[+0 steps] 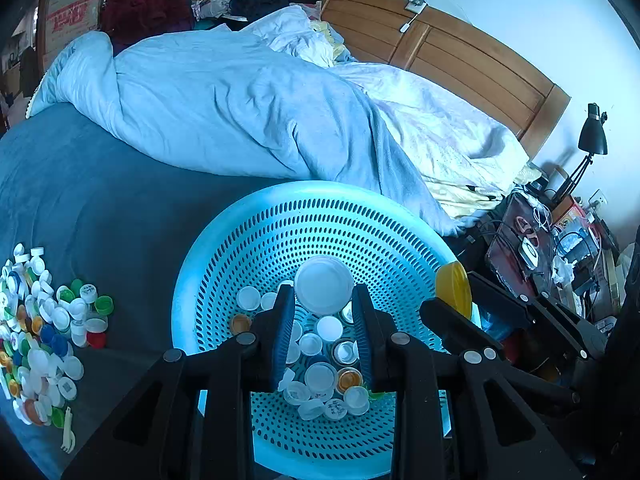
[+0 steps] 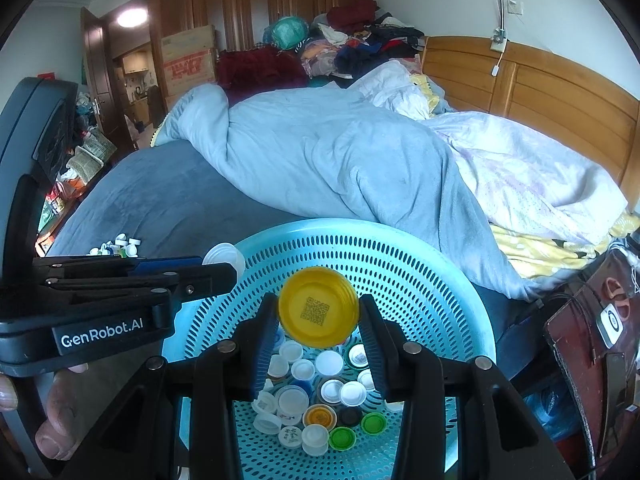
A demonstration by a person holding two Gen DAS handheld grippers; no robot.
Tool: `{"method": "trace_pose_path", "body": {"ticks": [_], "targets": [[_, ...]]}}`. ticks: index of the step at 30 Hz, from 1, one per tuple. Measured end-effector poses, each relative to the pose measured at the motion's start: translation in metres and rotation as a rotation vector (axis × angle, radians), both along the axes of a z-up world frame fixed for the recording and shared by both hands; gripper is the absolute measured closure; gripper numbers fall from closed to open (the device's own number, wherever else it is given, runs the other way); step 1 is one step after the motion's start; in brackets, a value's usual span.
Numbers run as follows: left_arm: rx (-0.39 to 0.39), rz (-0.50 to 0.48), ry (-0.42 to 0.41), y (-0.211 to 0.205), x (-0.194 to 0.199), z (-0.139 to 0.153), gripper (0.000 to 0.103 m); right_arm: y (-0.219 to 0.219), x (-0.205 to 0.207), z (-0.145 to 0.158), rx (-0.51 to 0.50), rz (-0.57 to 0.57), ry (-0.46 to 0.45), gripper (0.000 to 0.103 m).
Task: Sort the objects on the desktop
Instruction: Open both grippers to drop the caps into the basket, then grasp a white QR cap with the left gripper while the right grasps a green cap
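Note:
A round light-blue perforated basket (image 1: 256,248) (image 2: 448,280) sits on the bed with several bottle caps in its bottom. My left gripper (image 1: 323,298) is shut on a large white cap (image 1: 324,286), held above the basket's middle. My right gripper (image 2: 319,312) is shut on a large yellow cap (image 2: 318,307) with a QR code on it, also over the basket. In the left wrist view the right gripper shows at the right with the yellow cap (image 1: 454,288). In the right wrist view the left gripper (image 2: 236,268) reaches in from the left with the white cap (image 2: 224,258).
A heap of loose caps (image 1: 44,328) in white, green, blue, red and orange lies on the grey bed cover left of the basket. A rumpled pale-blue duvet (image 1: 240,108) fills the bed behind. A cluttered side table (image 1: 552,248) with a black lamp stands right. A person's hand (image 2: 52,412) holds the left gripper.

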State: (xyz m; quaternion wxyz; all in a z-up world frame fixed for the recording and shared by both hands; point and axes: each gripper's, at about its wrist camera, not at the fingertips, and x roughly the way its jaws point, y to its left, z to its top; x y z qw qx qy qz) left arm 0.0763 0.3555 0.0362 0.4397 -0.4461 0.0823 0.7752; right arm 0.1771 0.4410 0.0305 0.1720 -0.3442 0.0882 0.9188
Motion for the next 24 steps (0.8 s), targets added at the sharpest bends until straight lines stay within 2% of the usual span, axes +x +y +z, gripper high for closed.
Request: {"method": "trace_pose_path", "body": {"ticks": [3, 4, 5, 6, 16, 20, 22, 24], "targets": [[0.003, 0.0, 0.002, 0.0, 0.0, 0.0, 0.077, 0.001, 0.0, -0.001, 0.004, -0.005, -0.001, 0.058], [0.001, 0.004, 0.002, 0.0, 0.0, -0.001, 0.072, 0.002, 0.0, -0.001, 0.008, -0.009, -0.002, 0.056], [0.001, 0.019, 0.006, -0.002, 0.0, 0.0, 0.063, 0.002, 0.0, -0.002, 0.009, -0.012, -0.001, 0.047], [0.004, 0.026, 0.011, -0.003, 0.0, 0.0, 0.061, 0.003, 0.001, -0.002, 0.008, -0.015, 0.005, 0.043], [0.019, 0.038, 0.01, -0.013, -0.006, -0.001, 0.061, -0.001, -0.002, -0.002, 0.009, -0.002, 0.01, 0.043], [0.036, 0.081, 0.038, -0.04, -0.015, 0.002, 0.061, -0.007, -0.002, 0.002, 0.001, 0.022, 0.039, 0.043], [0.053, 0.121, 0.042, -0.068, -0.026, 0.002, 0.061, -0.016, -0.004, 0.003, 0.002, 0.048, 0.05, 0.042], [0.057, 0.204, 0.06, -0.112, -0.042, -0.003, 0.061, -0.027, -0.008, 0.003, 0.007, 0.077, 0.054, 0.041]]}}
